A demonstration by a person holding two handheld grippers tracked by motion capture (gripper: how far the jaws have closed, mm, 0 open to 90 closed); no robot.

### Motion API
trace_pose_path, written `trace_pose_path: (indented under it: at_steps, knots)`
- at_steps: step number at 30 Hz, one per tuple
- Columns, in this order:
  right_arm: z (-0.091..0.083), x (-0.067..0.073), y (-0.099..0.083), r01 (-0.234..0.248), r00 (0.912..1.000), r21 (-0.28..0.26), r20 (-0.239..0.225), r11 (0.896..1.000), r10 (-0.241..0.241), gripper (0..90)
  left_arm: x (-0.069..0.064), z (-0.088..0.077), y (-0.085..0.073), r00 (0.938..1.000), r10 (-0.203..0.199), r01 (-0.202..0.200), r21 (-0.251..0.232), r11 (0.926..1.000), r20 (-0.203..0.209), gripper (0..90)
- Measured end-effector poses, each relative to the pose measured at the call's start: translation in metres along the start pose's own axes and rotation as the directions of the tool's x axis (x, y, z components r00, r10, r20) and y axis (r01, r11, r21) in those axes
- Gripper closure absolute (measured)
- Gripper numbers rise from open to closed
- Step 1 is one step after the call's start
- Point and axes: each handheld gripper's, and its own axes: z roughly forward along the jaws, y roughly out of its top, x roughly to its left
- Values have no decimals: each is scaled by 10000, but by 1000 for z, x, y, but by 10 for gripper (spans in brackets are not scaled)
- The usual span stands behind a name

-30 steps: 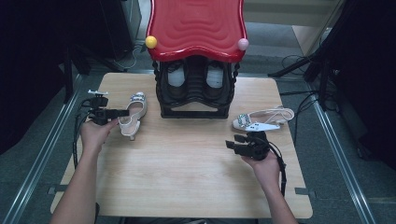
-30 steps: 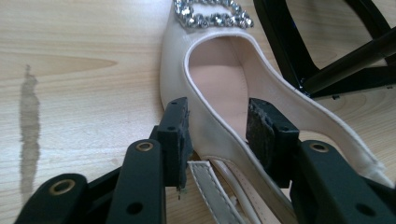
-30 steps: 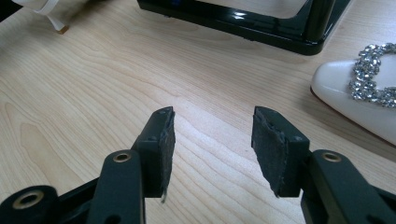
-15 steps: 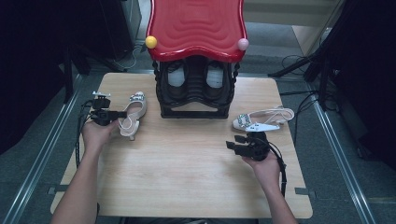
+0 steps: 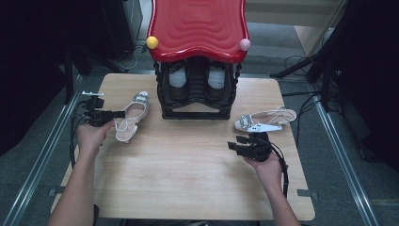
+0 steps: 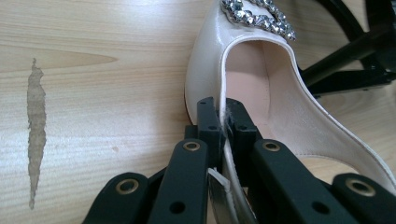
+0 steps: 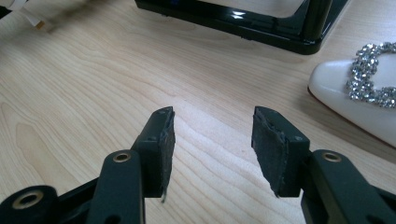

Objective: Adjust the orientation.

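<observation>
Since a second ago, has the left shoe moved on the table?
No. The left shoe lies at the same spot beside the black rack; only the left claw has just been closing, now clamped on its side edge.

1. Left gripper (image 6: 223,122): black plastic jaws with squared tips, brass-ringed rivet holes along the linkage arms, lower centre of the frame.
2. Right gripper (image 7: 212,140): matching black jaws, rough dark pads with frayed edges, brass eyelets at the linkage arms.
3. Black cables trail from both grippers in the high view.
4. Forearms bare; no sleeves visible.
</observation>
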Motion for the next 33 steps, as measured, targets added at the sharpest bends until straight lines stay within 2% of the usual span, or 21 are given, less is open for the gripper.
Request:
trace_pose_path:
  at_steps: [5,9,14,18,20,21,26,31,33]
  knots:
    - [4,-1,4,-11,9999,-5,-104,10000,11,503,-3,-10,-7,9999,121,-121,33,9999,-77,872]
    - [10,0,9,69,9997,-22,-243,10000,-70,502,-5,-18,-14,9999,-7,6,28,10000,132,872]
    - [18,2,17,182,9989,-7,-429,9998,-183,502,-10,-26,-26,9996,92,-96,164,9998,275,871]
    - [26,3,24,322,9977,10,-602,9995,-321,502,-16,-30,-37,9996,202,-211,431,9988,218,871]
    - [30,4,26,358,9970,43,-693,9993,-354,502,-20,-33,-42,9993,329,-336,484,9983,148,870]
    - [32,5,28,351,9966,75,-748,9994,-344,502,-21,-34,-45,9994,303,-309,366,9989,162,870]
    - [41,8,34,543,9941,79,-944,9985,-533,502,-30,-39,-56,9965,275,-314,480,9984,786,870]
    - [51,12,40,744,9906,85,-1161,9972,-729,503,-47,-35,-64,9916,524,-593,557,9967,1181,868]
    - [54,14,42,813,9895,172,-1216,9965,-786,503,-56,-32,-66,9890,750,-834,614,9946,1276,868]
